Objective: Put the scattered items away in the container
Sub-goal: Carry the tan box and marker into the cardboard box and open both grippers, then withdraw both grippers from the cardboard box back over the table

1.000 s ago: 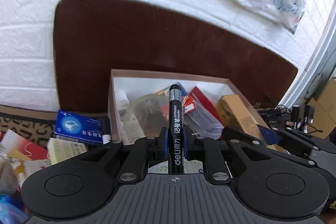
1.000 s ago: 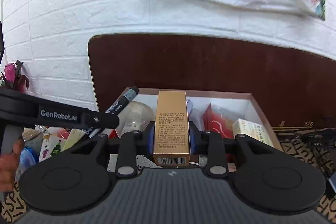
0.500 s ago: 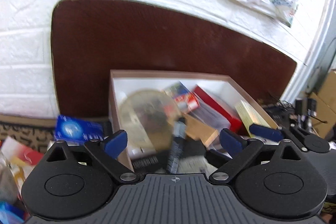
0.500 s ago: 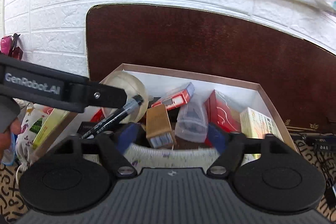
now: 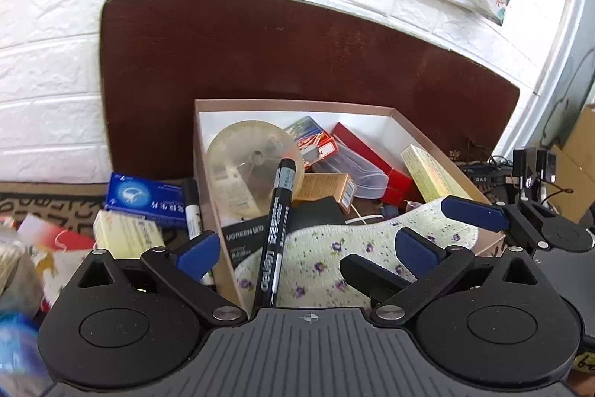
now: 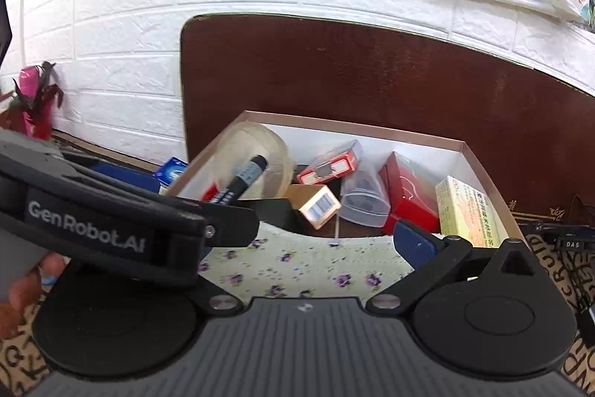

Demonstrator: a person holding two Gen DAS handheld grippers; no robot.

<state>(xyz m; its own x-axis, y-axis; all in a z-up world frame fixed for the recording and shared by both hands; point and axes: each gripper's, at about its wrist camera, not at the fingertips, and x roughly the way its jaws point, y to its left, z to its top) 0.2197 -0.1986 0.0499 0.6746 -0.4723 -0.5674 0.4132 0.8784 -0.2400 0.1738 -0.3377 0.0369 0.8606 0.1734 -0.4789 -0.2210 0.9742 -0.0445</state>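
- Where the black Deli marker [image 5: 277, 229] is seen in the left wrist view, it lies between the spread fingers of the left gripper [image 5: 308, 248], touched by neither, its capped end pointing forward over the round clear tape dispenser [image 5: 249, 166] and its rear end resting on the floral fabric [image 5: 334, 259] inside the container [image 5: 297, 105].
- The left gripper's blue pads [image 5: 197, 248] are set wide apart with nothing clamped.
- Ahead of the marker's tip, a small gold box [image 5: 327, 186] is seen lying on its side in the container, just beside a clear plastic case [image 5: 357, 170].
- In the right wrist view the same gold box [image 6: 316, 205] is seen ahead of the right gripper [image 6: 316, 240], beside the clear case [image 6: 362, 198].
- One blue pad [image 6: 412, 240] of the right gripper is visible to the right; the other is hidden behind the left gripper's body, yet the linkage stands open and nothing is held.
- Further forward, a red box [image 6: 409, 188] and a pale yellow box [image 6: 465, 211] are seen along the container's right wall.
- To the left of the left fingers, outside the container, a blue box [image 5: 145, 199] and a yellowish box [image 5: 126, 235] are lying.
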